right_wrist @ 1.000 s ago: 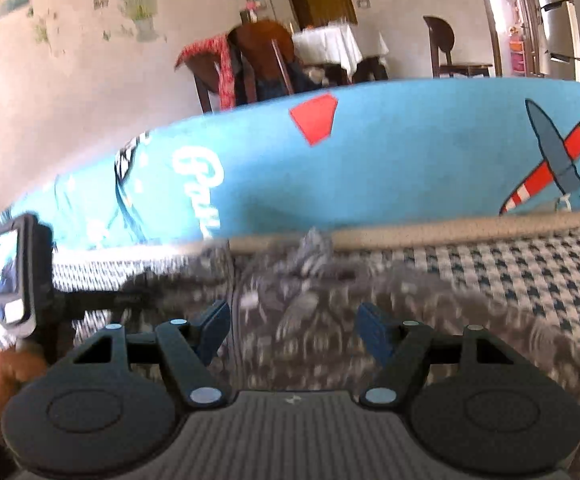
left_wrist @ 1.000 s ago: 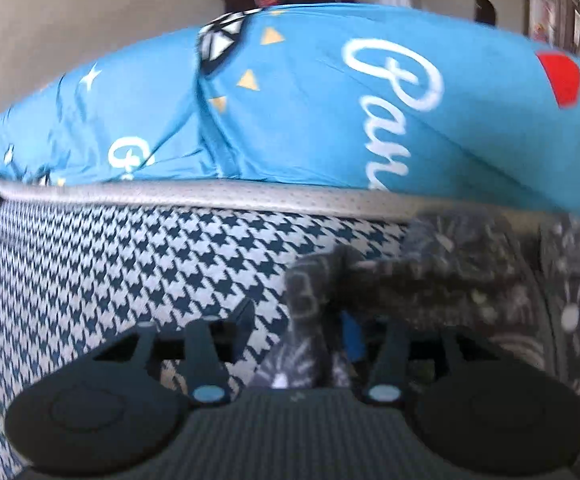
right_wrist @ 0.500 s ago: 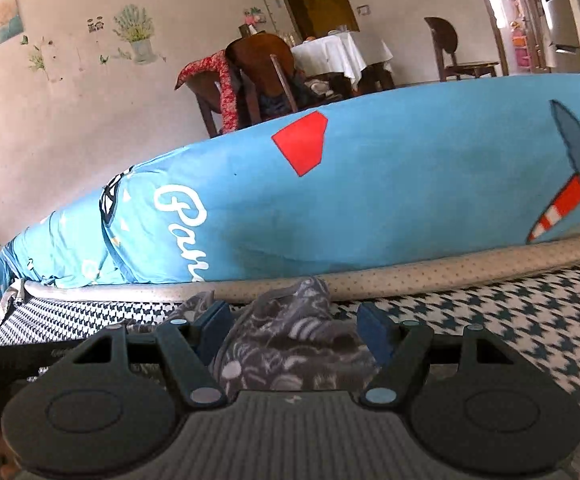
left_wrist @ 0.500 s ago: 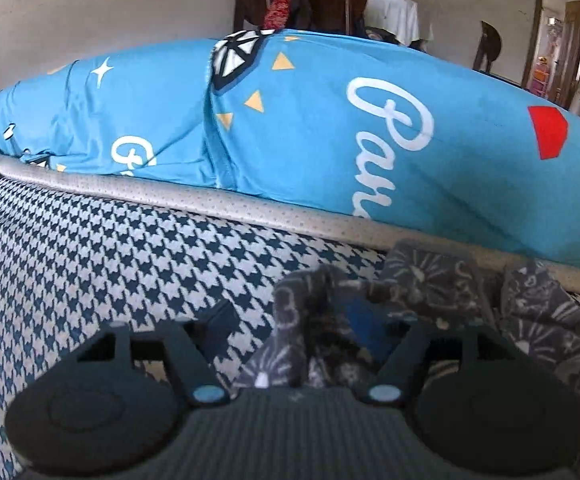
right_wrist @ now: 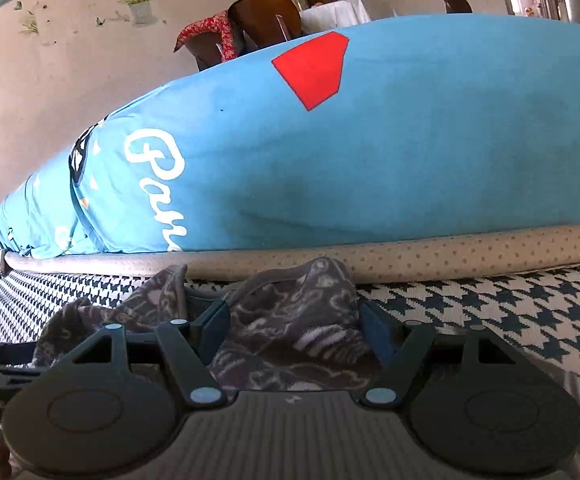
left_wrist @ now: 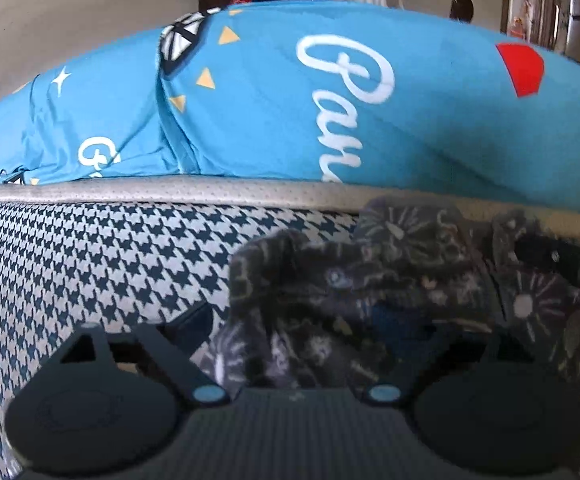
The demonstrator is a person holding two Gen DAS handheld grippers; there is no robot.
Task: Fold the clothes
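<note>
- Dark grey cloth with a pale pattern, the garment, lies bunched on the houndstooth cover of what I take for a bed, close to the beige piping and the blue cushion.
- My right gripper has its fingers apart, and a raised fold of the garment sits between them. The pads touch the cloth on both sides, but I cannot tell if they really pinch it.
- My left gripper is also partly open, with cloth heaped between the fingers. One finger is mostly hidden by the fabric, so the hold is not sure to me.
- I judge both grippers are at one edge of the garment, side by side, so the edge can be carried straight and the fold stays even.
- How many folds the garment already has, these views do not show.
</note>
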